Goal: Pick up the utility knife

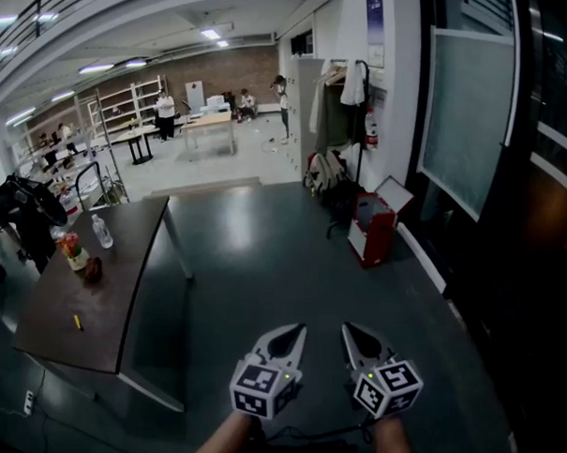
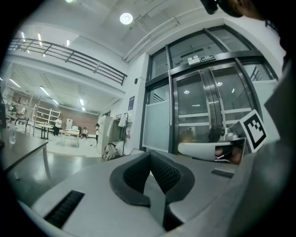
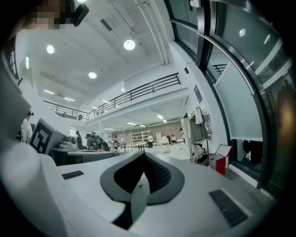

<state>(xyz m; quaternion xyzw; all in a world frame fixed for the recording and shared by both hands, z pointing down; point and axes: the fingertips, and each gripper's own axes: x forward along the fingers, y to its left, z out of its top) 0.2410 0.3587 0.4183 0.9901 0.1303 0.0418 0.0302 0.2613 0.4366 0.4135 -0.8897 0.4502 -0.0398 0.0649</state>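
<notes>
A small yellow utility knife point(image 1: 78, 322) lies near the front edge of the dark table point(image 1: 126, 275) at the left of the head view. It is too small to show any detail. Both grippers are held side by side over the floor, well to the right of the table and far from the knife. My left gripper point(image 1: 290, 335) is shut with nothing in it, and its pads meet at the tip point(image 2: 150, 159). My right gripper point(image 1: 350, 332) is likewise shut and empty point(image 3: 143, 163). Neither gripper view shows the knife.
On the table's far left stand a water bottle point(image 1: 102, 231) and a cluster of small items point(image 1: 75, 253). A red box point(image 1: 373, 228) and bags sit by the right wall, beside glass doors point(image 1: 466, 119). Several people stand far off in the hall.
</notes>
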